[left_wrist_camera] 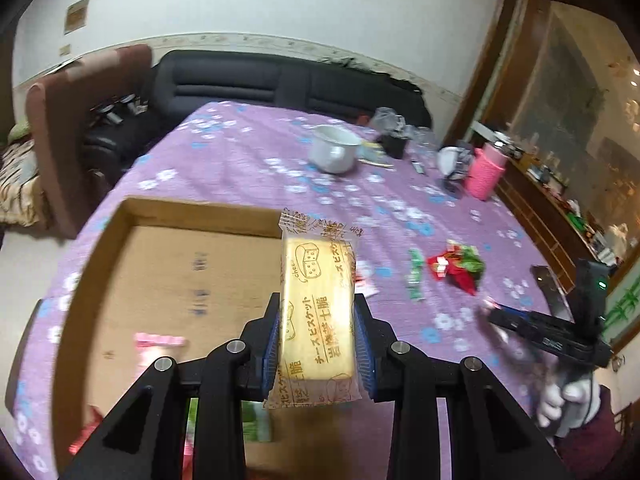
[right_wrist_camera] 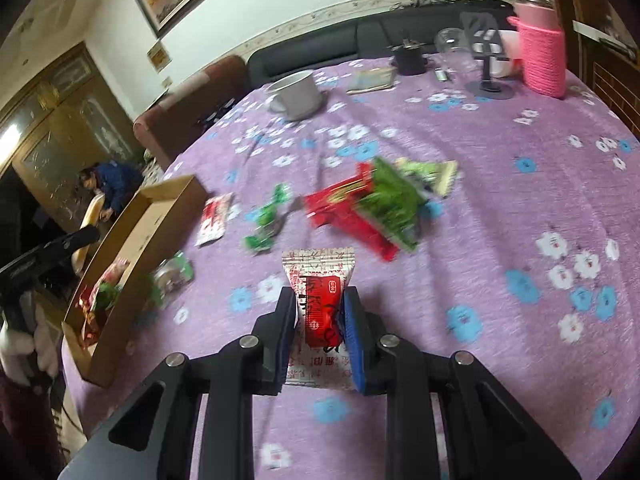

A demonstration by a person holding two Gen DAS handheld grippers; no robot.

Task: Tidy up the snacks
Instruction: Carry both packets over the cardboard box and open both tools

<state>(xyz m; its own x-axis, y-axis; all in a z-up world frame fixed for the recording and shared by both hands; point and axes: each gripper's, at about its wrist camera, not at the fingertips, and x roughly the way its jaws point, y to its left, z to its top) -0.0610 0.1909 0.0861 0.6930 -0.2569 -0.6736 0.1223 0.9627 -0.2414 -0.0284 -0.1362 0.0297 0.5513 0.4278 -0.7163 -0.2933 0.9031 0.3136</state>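
Observation:
A yellow biscuit packet [left_wrist_camera: 316, 264] stands upright between the pads of my left gripper [left_wrist_camera: 318, 300], which is shut on it above the open cardboard box [left_wrist_camera: 192, 210]. The box holds a pink packet [left_wrist_camera: 160, 340] and green and red ones near its front. My right gripper [right_wrist_camera: 320, 296] is shut on a red and white snack packet [right_wrist_camera: 320, 312], just over the purple flowered tablecloth [right_wrist_camera: 500, 208]. Loose red and green packets [right_wrist_camera: 360, 208] lie beyond it, right of the box [right_wrist_camera: 160, 196]. A white-gloved hand [left_wrist_camera: 560, 400] holds the right gripper.
Farther back on the table stand a white mug [right_wrist_camera: 296, 92], a pink knitted bottle [right_wrist_camera: 540, 56], a clear cup [right_wrist_camera: 452, 48] and a black phone stand [right_wrist_camera: 488, 64]. A dark sofa [left_wrist_camera: 248, 80] lies behind the table. A person in blue [right_wrist_camera: 116, 184] bends at the left.

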